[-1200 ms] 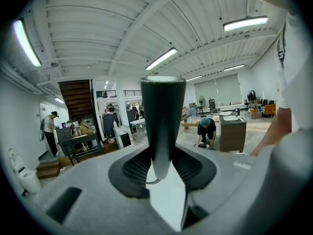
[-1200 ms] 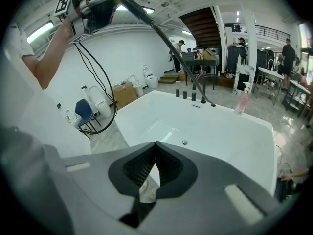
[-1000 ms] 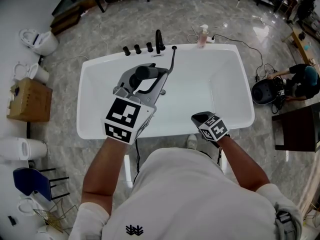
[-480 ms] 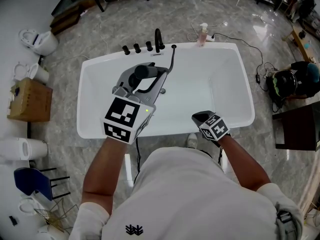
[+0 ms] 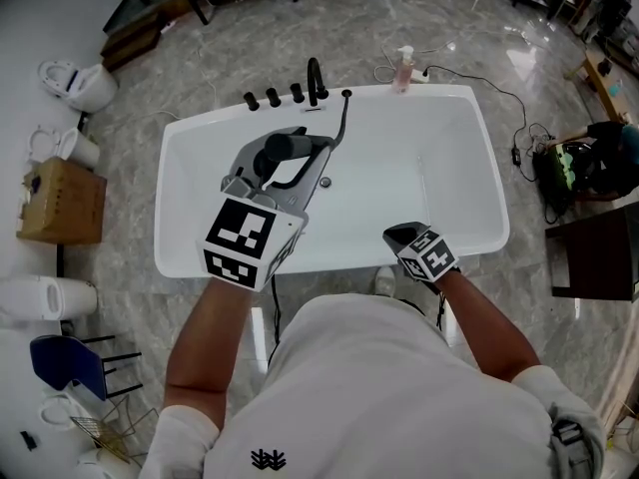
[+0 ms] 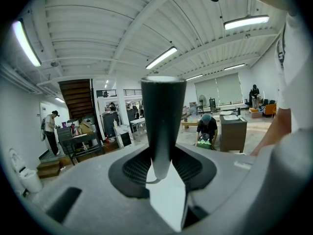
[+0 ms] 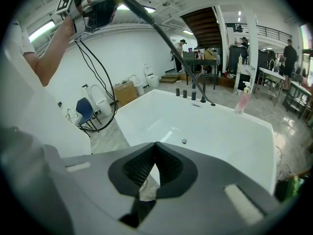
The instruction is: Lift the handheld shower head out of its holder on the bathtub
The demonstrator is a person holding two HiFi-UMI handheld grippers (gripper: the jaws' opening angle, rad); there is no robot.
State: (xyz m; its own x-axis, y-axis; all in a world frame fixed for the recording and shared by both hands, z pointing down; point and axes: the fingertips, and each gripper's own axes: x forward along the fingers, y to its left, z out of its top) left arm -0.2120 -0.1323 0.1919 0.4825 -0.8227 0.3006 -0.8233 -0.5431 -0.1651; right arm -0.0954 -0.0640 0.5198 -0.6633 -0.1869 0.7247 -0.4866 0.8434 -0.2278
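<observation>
The black handheld shower head (image 5: 288, 147) is up in the air over the white bathtub (image 5: 469, 158), with my left gripper (image 5: 312, 148) shut on its handle. In the left gripper view the dark handle (image 6: 163, 116) stands upright between the jaws. Its black hose (image 5: 343, 118) runs down to the holder (image 5: 347, 94) on the tub's far rim, beside the black faucet (image 5: 317, 78). My right gripper (image 5: 399, 235) hangs shut and empty at the tub's near rim. From the right gripper view, the left gripper (image 7: 95, 1) is high at top left, and the hose (image 7: 168, 40) slopes down to the rim.
Black knobs (image 5: 272, 98) line the far rim left of the faucet. A pink bottle (image 5: 404, 71) stands behind the tub. Toilets (image 5: 80, 83), a cardboard box (image 5: 58, 200) and a blue chair (image 5: 65, 362) are at the left. A person (image 5: 599, 168) crouches by a dark cabinet (image 5: 594, 257) at the right.
</observation>
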